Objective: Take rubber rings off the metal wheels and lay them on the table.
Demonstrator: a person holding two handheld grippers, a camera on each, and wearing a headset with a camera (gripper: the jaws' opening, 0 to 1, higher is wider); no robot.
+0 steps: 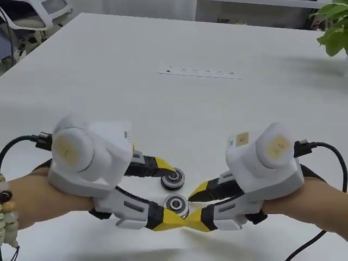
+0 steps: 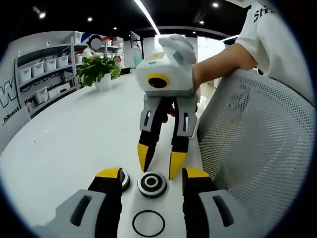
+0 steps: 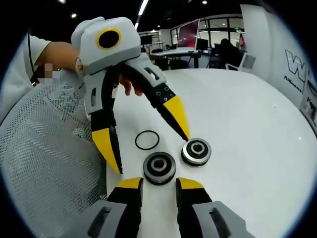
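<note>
One wheel is half hidden behind a jaw of the left gripper. That gripper's jaws stand wide apart, and the other wheel sits between them on the table, not squeezed. The right gripper has a smaller gap and holds nothing. Its tips are near that same wheel. A loose ring lies flat close by.

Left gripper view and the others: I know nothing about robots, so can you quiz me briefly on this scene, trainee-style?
1. True or false: a thin black rubber ring lies loose on the white table.
2. How many round metal wheels are on it? A one, B two, C four.
3. Fill in: the left gripper and right gripper both have their jaws ____.
Key: 1 true; 2 B; 3 open.
</note>
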